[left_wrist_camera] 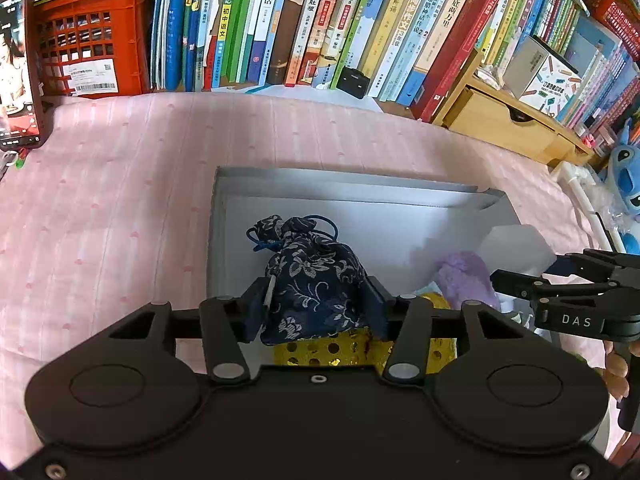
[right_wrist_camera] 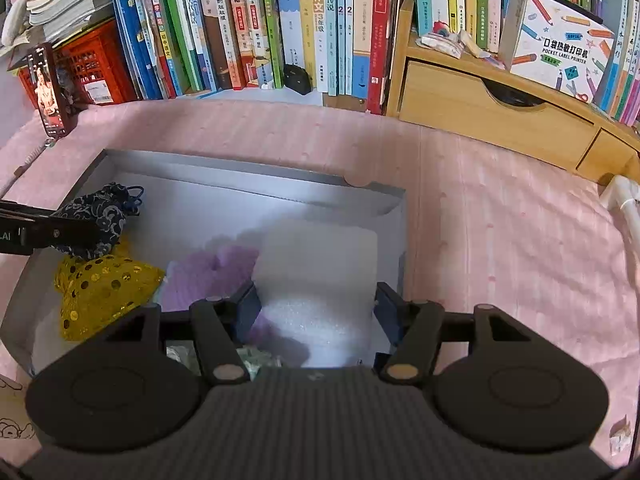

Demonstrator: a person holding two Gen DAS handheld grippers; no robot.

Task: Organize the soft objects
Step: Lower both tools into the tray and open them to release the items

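Left wrist view: left tool [left_wrist_camera: 318, 300] sits around the navy floral pouch [left_wrist_camera: 316, 276], pads at its flanks, jaws part-way apart; can't tell if they press. Pouch lies in the grey box [left_wrist_camera: 352, 184], neck pointing away, resting on the gold sequin bag [right_wrist_camera: 104, 292]. Right tool [right_wrist_camera: 316, 312] stands part-open, astride the white foam sheet [right_wrist_camera: 320, 264], grip unclear. Pink-sheeted bed, bookshelf behind.
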